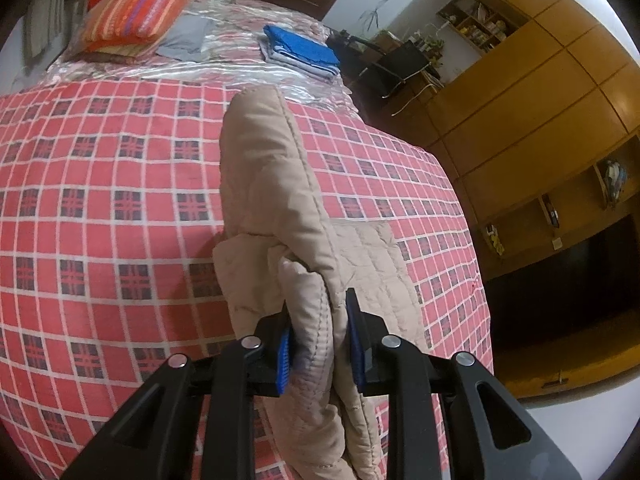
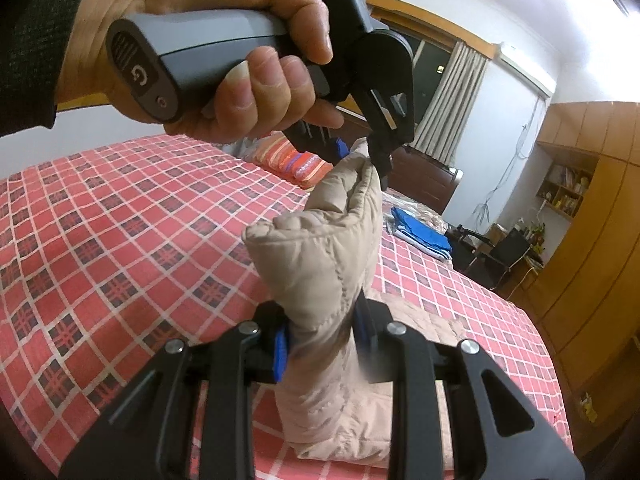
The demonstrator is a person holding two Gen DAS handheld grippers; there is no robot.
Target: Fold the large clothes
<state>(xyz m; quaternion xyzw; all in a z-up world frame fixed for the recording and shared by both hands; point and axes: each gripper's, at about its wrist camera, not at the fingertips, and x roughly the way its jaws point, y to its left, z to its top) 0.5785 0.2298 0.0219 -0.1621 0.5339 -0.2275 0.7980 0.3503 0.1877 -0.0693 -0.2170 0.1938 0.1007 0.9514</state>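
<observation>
Item: beige quilted jacket (image 1: 276, 200), part lifted, lower part resting on the checked bed (image 1: 100, 200). Fold judged midway; laying over and flattening remain. Left hand-held gripper (image 1: 320, 344): clenched on a padded edge. Right hand-held gripper (image 2: 322, 340): clenched on another bunched edge, close by.

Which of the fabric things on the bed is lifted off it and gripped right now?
The beige quilted jacket: both grippers' jaws are shut on it, holding part of it above the red checked bedspread. The folded blue clothes and striped orange pillow lie untouched.
</observation>
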